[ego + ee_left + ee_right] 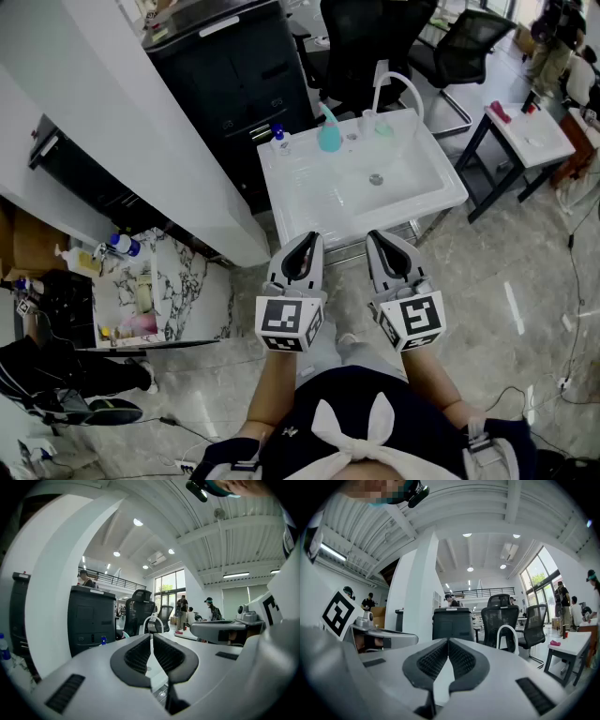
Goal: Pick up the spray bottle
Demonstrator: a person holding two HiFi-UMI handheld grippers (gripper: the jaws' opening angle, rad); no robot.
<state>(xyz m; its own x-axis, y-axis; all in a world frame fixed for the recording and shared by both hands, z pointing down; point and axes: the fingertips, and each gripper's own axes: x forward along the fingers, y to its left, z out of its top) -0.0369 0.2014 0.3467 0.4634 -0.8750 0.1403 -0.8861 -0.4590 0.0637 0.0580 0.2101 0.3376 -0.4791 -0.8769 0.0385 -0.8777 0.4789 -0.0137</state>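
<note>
The left tongs (303,244) and right tongs (383,242) are both pressed shut on nothing. They are held side by side and roughly level, close to the person's body, which looks like a ready pose with no reach begun. The teal spray bottle (329,135) stands upright well ahead of them, nearer the left pair's line. It is on the far rim of the white sink (441,199), beside the faucet (403,82). Whichever pair takes it must open first.

support: white sink (328,225) | on back rim: teal spray bottle (329,137); blue-capped bottle (279,141); white faucet (381,89)
</note>
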